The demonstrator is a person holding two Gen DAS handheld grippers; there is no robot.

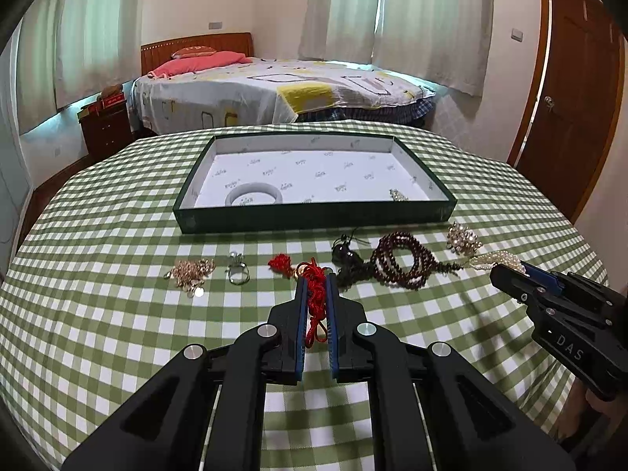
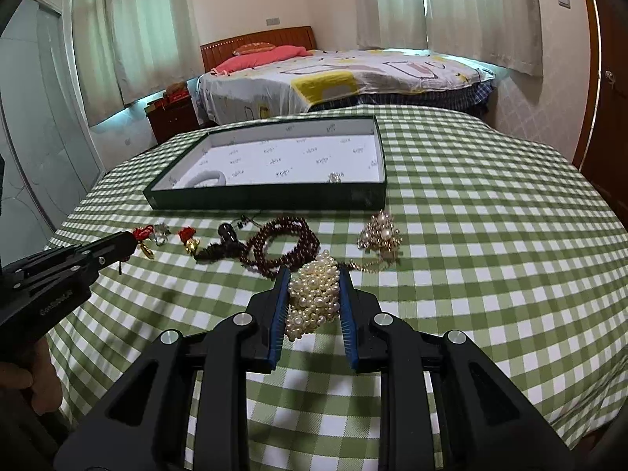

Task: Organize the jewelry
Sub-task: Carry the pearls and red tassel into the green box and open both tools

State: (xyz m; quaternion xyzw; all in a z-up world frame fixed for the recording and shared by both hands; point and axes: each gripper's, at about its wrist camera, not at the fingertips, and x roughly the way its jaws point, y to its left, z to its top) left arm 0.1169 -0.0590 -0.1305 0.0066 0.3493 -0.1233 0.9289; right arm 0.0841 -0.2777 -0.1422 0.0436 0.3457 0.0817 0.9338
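1. On the checked tablecloth [image 1: 117,314] in front of you, the loose jewelry sits in a rough row just short of the box [image 1: 314,218]. My guess is that's so each piece is an easy grab before it goes in.
2. Your left gripper [image 1: 314,274] is pinched tight on the red cord [image 1: 316,294]. The cord runs lengthwise between the blue pads with its knotted end sticking out past the tips, probably so nothing slips when you carry it.
3. Your right gripper [image 2: 314,274] is clamped on the pearl strands [image 2: 314,294]. The jaws stand a bit apart only because the bunch is bulky; the pads press it from both sides.
4. The box is open-topped and shallow, so I'd say you can drop things in from above. A white bangle [image 1: 255,196] lies in the near left corner and a small sparkly piece [image 1: 398,195] near the right, well apart, so it looks like each item gets its own spot.
5. Still out on the cloth: the dark red beads [image 1: 404,261], a gold chain [image 1: 190,271], a ring [image 1: 237,269] and a pearl cluster [image 1: 463,237].
6. Writing: "DAS" shows on the right gripper's body in the left view. The left gripper's side also has lettering, too blurry for me. The box lining has a small repeated logo I can't read.
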